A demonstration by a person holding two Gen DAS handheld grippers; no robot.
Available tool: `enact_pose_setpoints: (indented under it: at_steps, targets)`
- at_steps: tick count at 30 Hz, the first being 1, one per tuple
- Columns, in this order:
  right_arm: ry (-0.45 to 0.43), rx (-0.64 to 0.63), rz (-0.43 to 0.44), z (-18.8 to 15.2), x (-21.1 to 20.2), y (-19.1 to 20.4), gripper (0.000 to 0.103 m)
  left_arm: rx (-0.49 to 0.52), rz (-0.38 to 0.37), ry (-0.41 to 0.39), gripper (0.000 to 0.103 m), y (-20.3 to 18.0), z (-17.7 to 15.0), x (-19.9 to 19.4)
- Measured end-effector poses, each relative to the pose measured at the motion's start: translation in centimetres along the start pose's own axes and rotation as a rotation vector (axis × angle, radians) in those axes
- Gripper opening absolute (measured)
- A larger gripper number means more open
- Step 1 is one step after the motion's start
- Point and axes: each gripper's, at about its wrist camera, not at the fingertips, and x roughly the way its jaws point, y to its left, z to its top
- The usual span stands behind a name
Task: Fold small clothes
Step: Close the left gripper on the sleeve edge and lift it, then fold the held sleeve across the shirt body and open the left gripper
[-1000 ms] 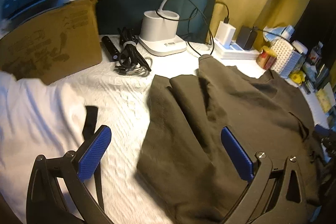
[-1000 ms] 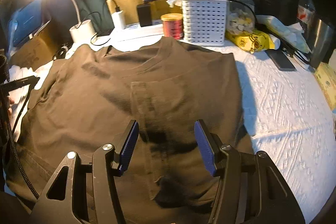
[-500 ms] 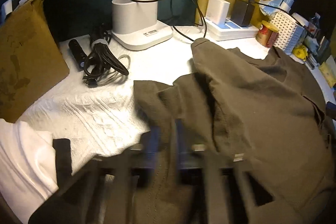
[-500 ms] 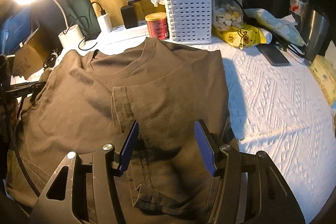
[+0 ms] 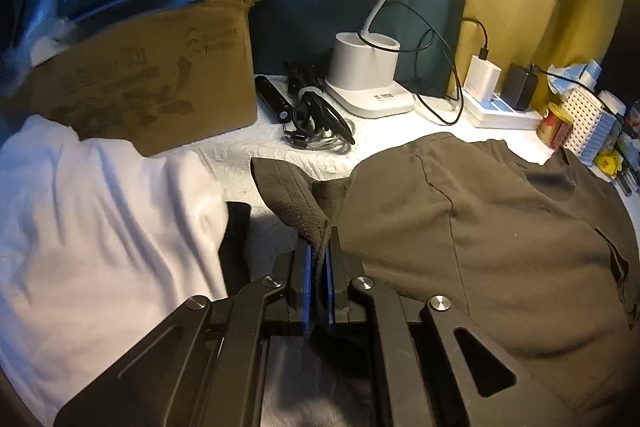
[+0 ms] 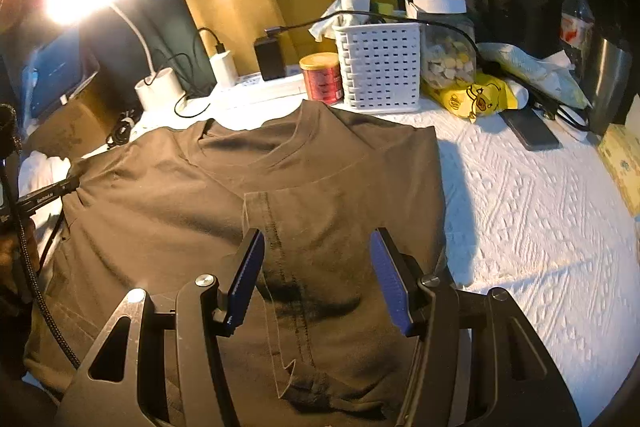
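Note:
A dark brown T-shirt (image 6: 332, 163) lies front up on the white textured cloth (image 6: 520, 211), collar toward the far side. One sleeve (image 6: 276, 239) is folded in across the chest. My right gripper (image 6: 317, 239) stands open just over that folded sleeve, with nothing pinched between its blue pads. In the left wrist view the shirt (image 5: 500, 227) fills the right half. My left gripper (image 5: 319, 247) is shut on the stitched hem of the other sleeve (image 5: 288, 195), which rises off the cloth as a raised flap.
A white garment (image 5: 100, 227) lies at the left, a cardboard box (image 5: 140, 79) behind it. A lamp base (image 5: 364, 75), cable bundle (image 5: 316, 119) and power strip (image 5: 500, 111) line the back. A red tin (image 6: 322, 77), white basket (image 6: 380, 67) and phone (image 6: 528, 131) sit beyond the collar.
My left gripper went from wide open over the shirt's edge to shut on the sleeve hem, and the sleeve now stands lifted. The right gripper stayed open over the chest.

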Motion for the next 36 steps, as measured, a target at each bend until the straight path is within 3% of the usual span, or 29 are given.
enact_pose_setpoints:
  at_steps: [14,20,25,27,29,31,36]
  targets:
    - [-0.022,0.07,0.001,-1.7,-1.9,-3.4,0.059,0.165,-0.117,-0.034,0.004,-8.2,2.4,-2.4]
    - [-0.031,0.094,-0.005,-2.5,-2.8,-5.3,0.059,0.236,-0.197,0.011,0.005,-13.3,1.8,-1.2]
    - [-0.028,0.115,-0.018,-3.2,-3.5,-6.6,0.059,0.256,-0.262,0.105,0.005,-16.7,0.5,1.3]
    - [-0.028,0.127,-0.022,-3.6,-3.8,-7.1,0.059,0.27,-0.294,0.134,0.013,-17.9,-0.1,1.6]
    - [-0.029,0.135,-0.026,-3.8,-4.0,-7.3,0.059,0.276,-0.34,0.154,0.044,-18.7,-0.6,1.4]
    - [-0.03,0.14,-0.028,-3.9,-4.2,-7.5,0.059,0.282,-0.382,0.16,0.06,-19.1,-0.9,0.7]
    - [-0.035,0.139,-0.023,-4.1,-4.5,-7.3,0.059,0.306,-0.391,0.12,0.06,-17.5,-1.4,-2.7]
